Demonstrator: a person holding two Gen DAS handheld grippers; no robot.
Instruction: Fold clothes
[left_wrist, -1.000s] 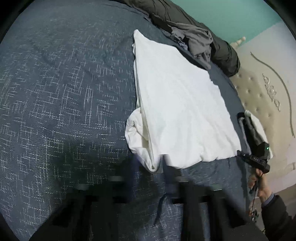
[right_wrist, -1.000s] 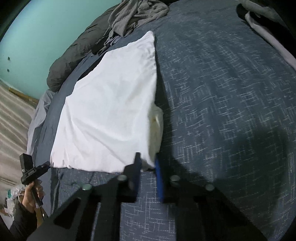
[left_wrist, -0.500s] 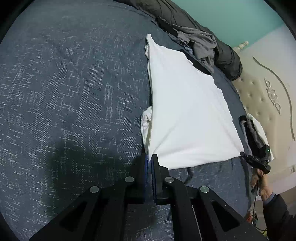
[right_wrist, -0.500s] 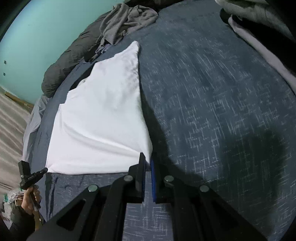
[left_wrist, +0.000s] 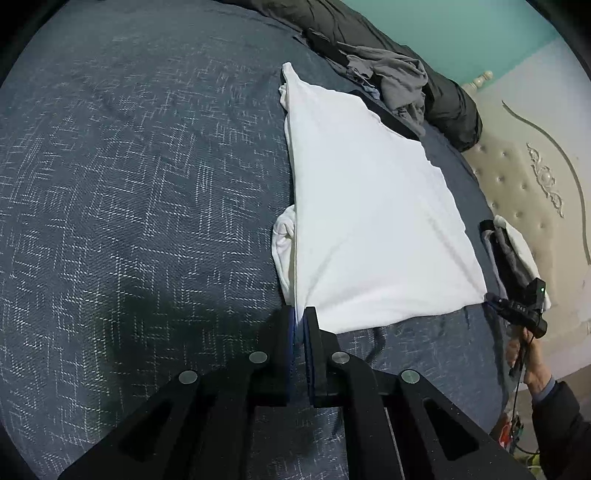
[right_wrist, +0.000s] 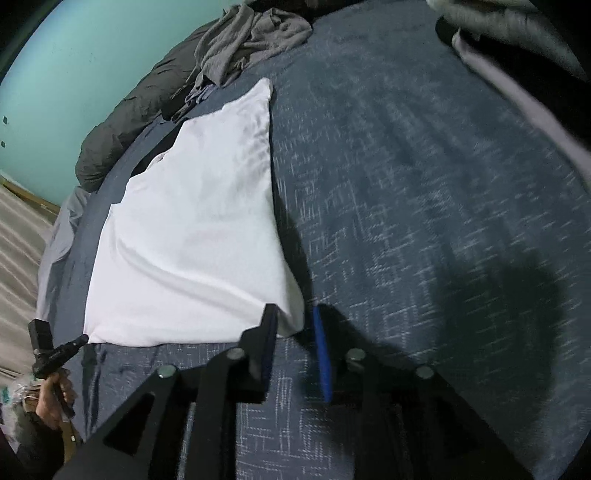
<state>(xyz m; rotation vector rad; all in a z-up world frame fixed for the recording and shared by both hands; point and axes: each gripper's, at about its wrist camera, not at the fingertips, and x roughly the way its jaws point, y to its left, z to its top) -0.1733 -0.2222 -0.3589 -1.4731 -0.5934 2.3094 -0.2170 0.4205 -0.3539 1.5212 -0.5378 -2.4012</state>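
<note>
A white garment (left_wrist: 369, 221) lies folded flat on the dark blue bedspread (left_wrist: 147, 184). A bunched bit of it sticks out at its left edge. My left gripper (left_wrist: 300, 312) is shut on the garment's near left corner. In the right wrist view the white garment (right_wrist: 192, 240) fills the left half. My right gripper (right_wrist: 293, 314) is at its near right corner, and its jaws are opening. The corner lies loose between the parted pads. Each view shows the other gripper in a hand: the right gripper (left_wrist: 517, 310) and the left gripper (right_wrist: 55, 354).
A heap of grey clothes (left_wrist: 391, 81) and a dark rolled duvet (left_wrist: 443, 107) lie beyond the garment, below a teal wall. A padded headboard (left_wrist: 535, 177) and a small stack of clothes (left_wrist: 513, 251) are at the right. More clothes (right_wrist: 517, 55) lie far right.
The garment was pulled taut between both grippers half a second ago and now lies a little slacker. The right jaws have parted off its corner. The left gripper stays shut on its corner.
</note>
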